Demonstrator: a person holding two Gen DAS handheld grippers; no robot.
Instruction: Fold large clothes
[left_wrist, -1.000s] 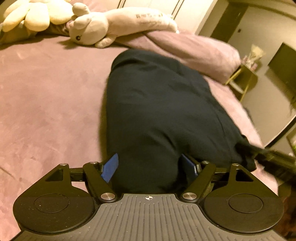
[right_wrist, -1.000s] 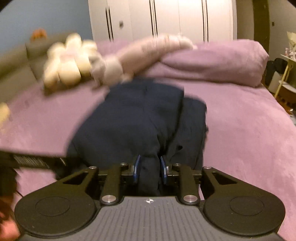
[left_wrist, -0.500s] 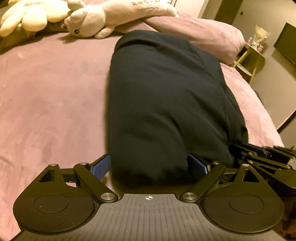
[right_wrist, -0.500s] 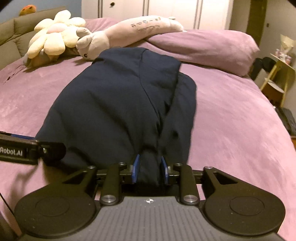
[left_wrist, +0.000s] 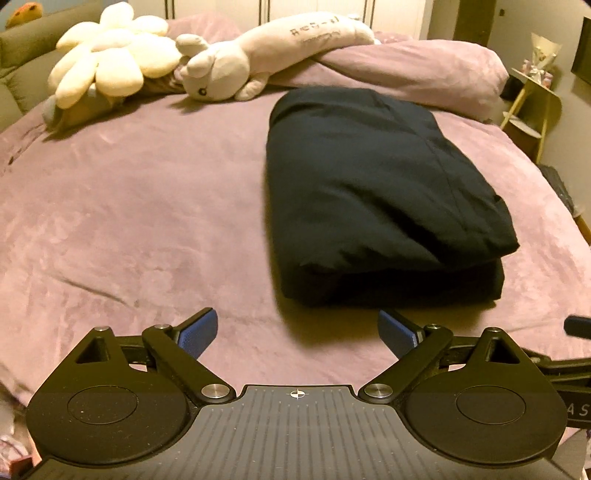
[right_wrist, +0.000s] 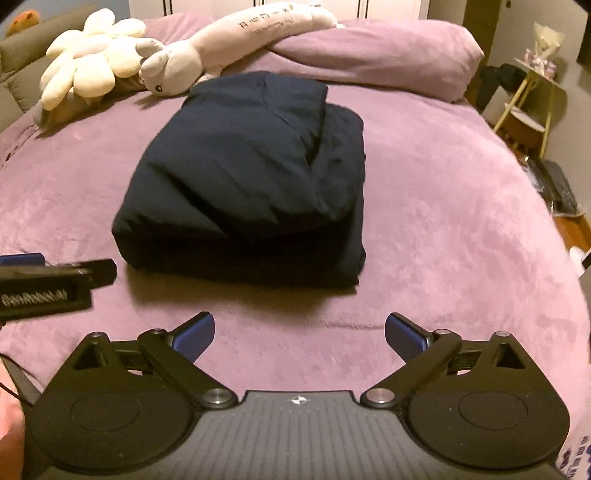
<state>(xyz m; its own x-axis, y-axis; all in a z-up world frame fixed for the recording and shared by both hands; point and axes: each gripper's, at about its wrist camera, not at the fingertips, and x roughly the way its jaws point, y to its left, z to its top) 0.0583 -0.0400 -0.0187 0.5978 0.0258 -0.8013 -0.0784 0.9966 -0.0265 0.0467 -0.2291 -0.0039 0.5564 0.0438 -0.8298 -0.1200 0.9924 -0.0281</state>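
The dark garment is lying folded into a thick, layered bundle on the purple bedspread. Its upper layers are sitting stacked on a lower one, with the fold edges facing the grippers.

The left gripper is hovering over bare bedspread, and its blue pads are standing wide apart with nothing between them. The bundle is lying ahead of this gripper and toward its right finger, apart from both pads.

The right gripper is likewise hovering over the bedspread. Its jaws are opening, the blue pads are already standing far apart, and no cloth is sitting between them. The bundle is lying ahead of this gripper, slightly toward its left finger, and clear of the fingertips.

In the right wrist view, the left gripper is showing as a dark body beyond the right gripper's left finger, just beside the near corner of the bundle. Whether it is touching the cloth cannot be told.

Beyond the garment, a long plush animal and a flower-shaped cushion are resting at the far end of the bed, beside a rolled purple duvet. A small yellow side table is standing off beyond the right gripper's right finger.
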